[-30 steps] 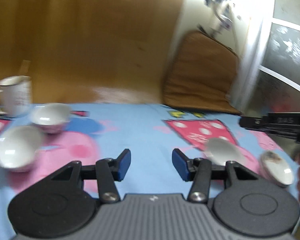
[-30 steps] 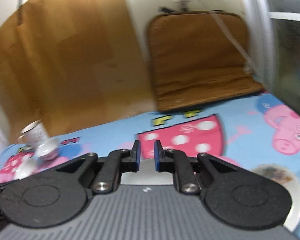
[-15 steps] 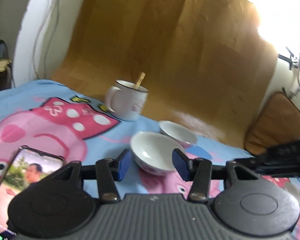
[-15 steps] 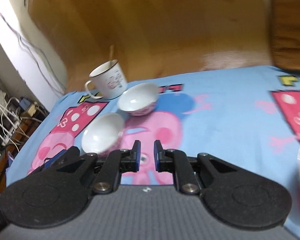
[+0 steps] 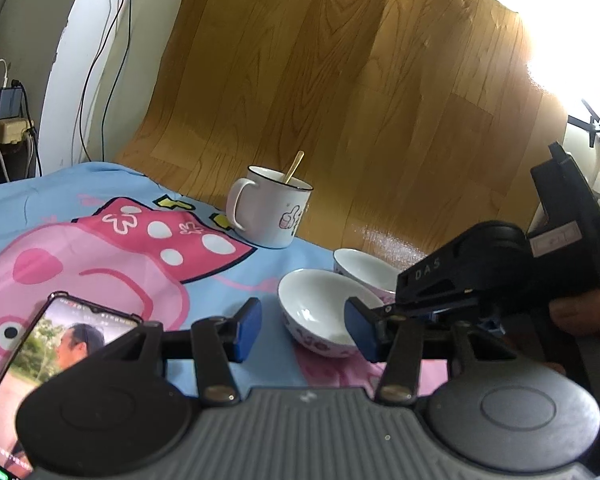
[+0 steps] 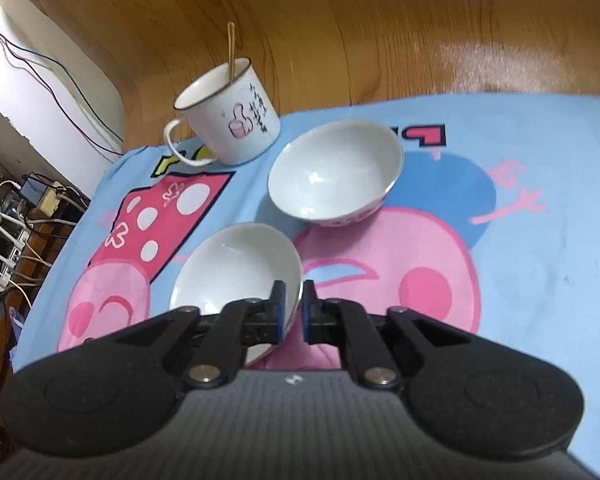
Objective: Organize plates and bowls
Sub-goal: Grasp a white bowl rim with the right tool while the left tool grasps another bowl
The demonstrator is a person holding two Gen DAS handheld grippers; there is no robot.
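Note:
Two white bowls with pink patterned bases sit on the cartoon tablecloth. The near bowl [image 6: 236,268] [image 5: 320,312] is tilted, and its right rim runs between the fingers of my right gripper [image 6: 291,312], which is closed on that rim. The far bowl [image 6: 336,172] [image 5: 364,266] stands upright behind it. My left gripper [image 5: 304,330] is open and empty, its blue pads on either side of the near bowl, just in front of it. The right gripper's body [image 5: 500,276] shows at the right of the left wrist view.
A white enamel mug [image 5: 270,212] [image 6: 228,120] with a stick in it stands behind the bowls, by the wood-pattern backdrop. A phone [image 5: 48,364] with a lit screen lies at the front left. Cables and power strips [image 6: 16,216] hang past the table's left edge.
Both grippers have swung left from the plates to the bowls and moved in close. The right gripper now has the near bowl's rim between its fingers. The left stays open.

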